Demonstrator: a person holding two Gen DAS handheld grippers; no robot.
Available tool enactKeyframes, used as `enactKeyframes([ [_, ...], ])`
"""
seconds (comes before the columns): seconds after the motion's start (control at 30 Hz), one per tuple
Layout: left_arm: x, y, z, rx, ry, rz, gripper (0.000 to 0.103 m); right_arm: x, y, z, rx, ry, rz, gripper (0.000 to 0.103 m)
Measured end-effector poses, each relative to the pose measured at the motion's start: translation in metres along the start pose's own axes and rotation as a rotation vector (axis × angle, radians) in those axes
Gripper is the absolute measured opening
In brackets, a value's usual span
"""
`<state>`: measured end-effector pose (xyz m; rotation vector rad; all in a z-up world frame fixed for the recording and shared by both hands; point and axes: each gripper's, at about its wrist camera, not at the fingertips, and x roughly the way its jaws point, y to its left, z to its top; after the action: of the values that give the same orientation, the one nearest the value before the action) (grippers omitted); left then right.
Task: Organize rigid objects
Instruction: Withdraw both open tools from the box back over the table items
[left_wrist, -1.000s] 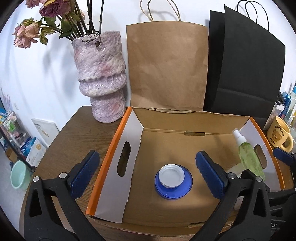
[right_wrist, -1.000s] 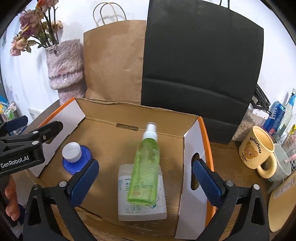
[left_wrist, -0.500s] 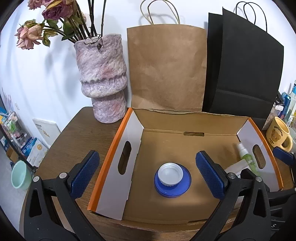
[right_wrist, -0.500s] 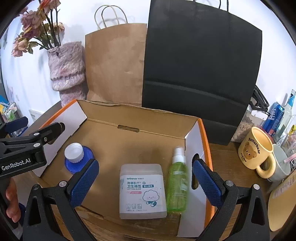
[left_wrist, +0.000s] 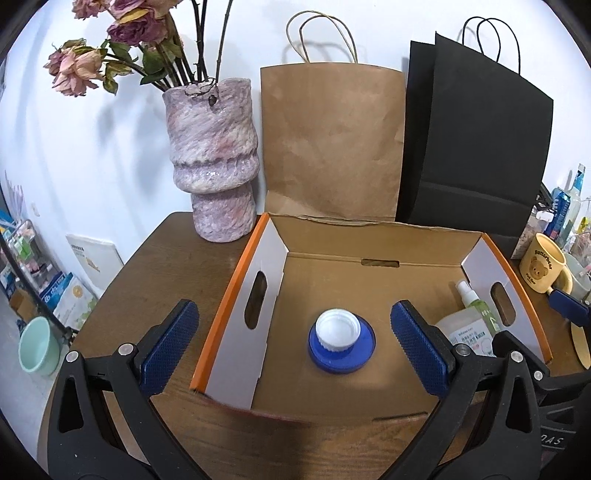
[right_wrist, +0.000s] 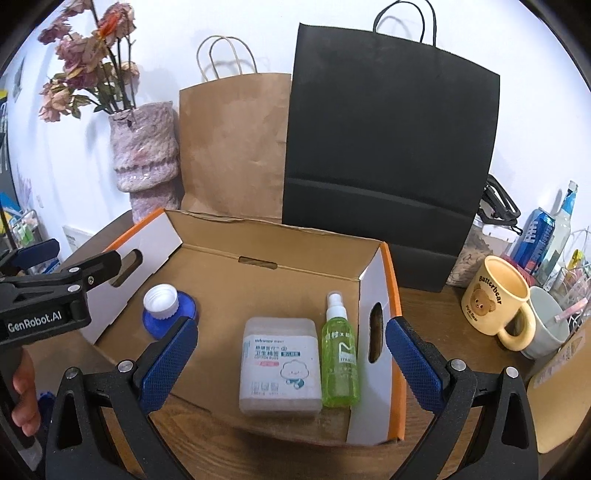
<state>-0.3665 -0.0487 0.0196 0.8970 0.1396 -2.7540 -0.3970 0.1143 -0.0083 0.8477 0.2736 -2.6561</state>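
Note:
An open cardboard box (left_wrist: 369, 243) (right_wrist: 266, 229) with orange edges sits on the brown table. On its floor lie a blue lid with a white cap on it (left_wrist: 340, 334) (right_wrist: 164, 302), a white cotton-bud box (right_wrist: 280, 363) (left_wrist: 467, 330) and a green spray bottle (right_wrist: 340, 358) (left_wrist: 476, 301) flat against the right wall. My left gripper (left_wrist: 295, 347) is open above the box's near left part, with nothing between its fingers. My right gripper (right_wrist: 291, 360) is open above the near right part, over the cotton-bud box and bottle, holding nothing.
A pink vase with dried flowers (left_wrist: 212, 158), a brown paper bag (left_wrist: 332, 140) and a black paper bag (left_wrist: 476, 140) stand behind the box. A yellow bear mug (right_wrist: 495, 306), a grey cup, a can and bottles crowd the right. A hand (right_wrist: 24, 398) holds the left gripper.
The green spray bottle dropped from between the right gripper's fingers and now lies beside the cotton-bud box against the right wall. Both grippers have drawn back and up a little.

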Motion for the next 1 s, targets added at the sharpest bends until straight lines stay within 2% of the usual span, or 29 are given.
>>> enactKeyframes([
  [0.47, -0.037, 0.000, -0.020, 0.029, -0.015, -0.034, 0.103, -0.042, 0.010, -0.027, -0.031, -0.035, -0.001, 0.103],
  [1.0, -0.081, 0.006, -0.062, 0.058, -0.025, -0.070, 0.103, -0.082, 0.016, -0.074, -0.035, -0.031, -0.005, 0.103],
])
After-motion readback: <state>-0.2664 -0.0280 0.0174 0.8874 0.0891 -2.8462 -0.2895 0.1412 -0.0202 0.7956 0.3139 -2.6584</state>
